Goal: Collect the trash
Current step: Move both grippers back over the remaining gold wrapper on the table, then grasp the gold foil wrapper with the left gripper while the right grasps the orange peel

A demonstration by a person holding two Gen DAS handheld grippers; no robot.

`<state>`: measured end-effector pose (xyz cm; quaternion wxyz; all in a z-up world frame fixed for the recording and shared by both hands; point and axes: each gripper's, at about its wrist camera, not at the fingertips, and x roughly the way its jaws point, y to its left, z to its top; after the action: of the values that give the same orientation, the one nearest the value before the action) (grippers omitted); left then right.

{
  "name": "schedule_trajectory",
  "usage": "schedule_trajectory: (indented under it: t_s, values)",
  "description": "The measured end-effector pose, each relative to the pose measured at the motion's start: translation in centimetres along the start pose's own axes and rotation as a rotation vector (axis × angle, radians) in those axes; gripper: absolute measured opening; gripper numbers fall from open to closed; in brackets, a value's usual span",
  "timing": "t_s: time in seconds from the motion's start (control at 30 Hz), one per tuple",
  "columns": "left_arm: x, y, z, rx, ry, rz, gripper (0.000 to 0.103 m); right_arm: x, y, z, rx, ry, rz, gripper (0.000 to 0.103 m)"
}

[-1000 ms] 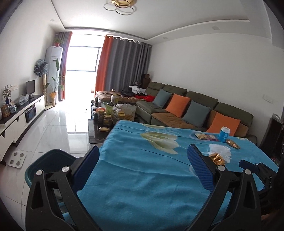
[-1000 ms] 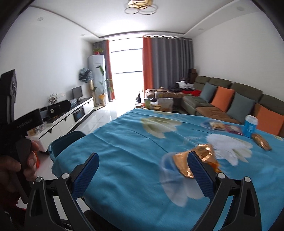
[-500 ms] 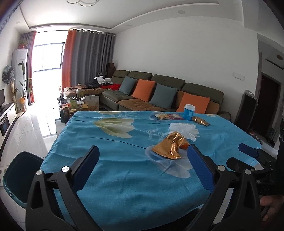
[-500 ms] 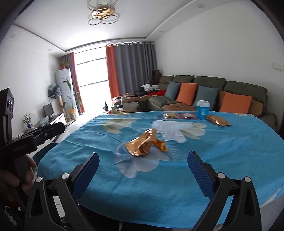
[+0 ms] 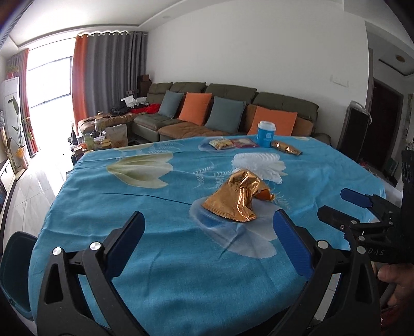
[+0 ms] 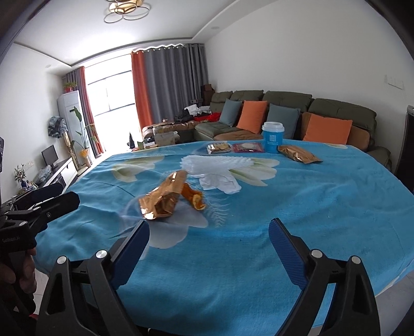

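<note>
Only left cam shows teal bin (image 5: 15,263). Gold wrapper (image 6: 163,201) at 11 o'clock of right gripper (image 6: 208,239), jaws closing, nothing between; left gripper (image 5: 209,228) spread, empty.

I'm in a home living room: long green sofa (image 5: 233,103) with orange and grey cushions, floor-length curtains (image 6: 170,85) at a big window, TV (image 6: 49,154) on a low cabinet, potted plant (image 6: 84,139), ring ceiling lamp (image 6: 126,9), worktop under a blue floral cloth (image 5: 155,232).

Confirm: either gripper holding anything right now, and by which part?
Nothing held. The left gripper is open and empty; the right gripper is empty, jaws closing on nothing. The crumpled gold wrapper lies untouched on the tablecloth.
</note>
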<state>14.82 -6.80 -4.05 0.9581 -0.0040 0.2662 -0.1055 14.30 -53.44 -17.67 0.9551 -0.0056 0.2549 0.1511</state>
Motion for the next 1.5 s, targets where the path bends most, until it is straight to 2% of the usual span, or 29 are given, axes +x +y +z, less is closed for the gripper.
schedule_trajectory:
  t_s: [0.33, 0.5, 0.7, 0.83, 0.9, 1.0, 1.07, 1.1, 1.17, 1.33, 1.5]
  values:
    - [7.7, -2.9, 1.9, 0.103, 0.115, -0.024, 0.097, 3.0, -2.3, 1.2, 0.047, 0.039, 0.002, 0.087]
    - [11.3, -4.0, 2.3, 0.165, 0.201, -0.02, 0.097, 3.9, -3.1, 1.6, 0.066, 0.052, 0.001, 0.087]
    - [13.4, -4.4, 2.6, 0.184, 0.209, -0.009, 0.097, 4.8, -3.7, 1.9, 0.079, 0.069, 0.01, 0.087]
    - [14.8, -4.3, 2.8, 0.171, 0.243, -0.018, 0.077, 5.1, -3.4, 2.0, 0.077, 0.072, 0.018, 0.087]
    - [15.6, -4.3, 2.8, 0.159, 0.275, -0.028, 0.072, 5.3, -3.2, 2.1, 0.075, 0.078, 0.023, 0.087]
    - [16.1, -3.9, 2.8, 0.134, 0.292, -0.053, 0.06, 5.6, -2.8, 2.2, 0.071, 0.082, 0.033, 0.087]
    - [16.5, -3.4, 2.7, 0.098, 0.306, -0.08, 0.045, 5.9, -2.4, 2.3, 0.066, 0.091, 0.043, 0.087]
    - [16.6, -3.1, 2.7, 0.084, 0.308, -0.089, 0.041, 6.0, -2.4, 2.3, 0.064, 0.092, 0.048, 0.087]
    - [16.7, -2.7, 2.7, 0.059, 0.307, -0.11, 0.021, 6.2, -2.0, 2.4, 0.054, 0.099, 0.058, 0.086]
    - [16.1, -2.1, 2.4, 0.025, 0.275, -0.129, 0.014, 7.1, -0.8, 2.7, 0.028, 0.127, 0.091, 0.078]
    - [14.9, -1.2, 2.7, 0.004, 0.234, -0.118, 0.011, 8.5, 0.9, 2.9, -0.017, 0.184, 0.119, 0.059]
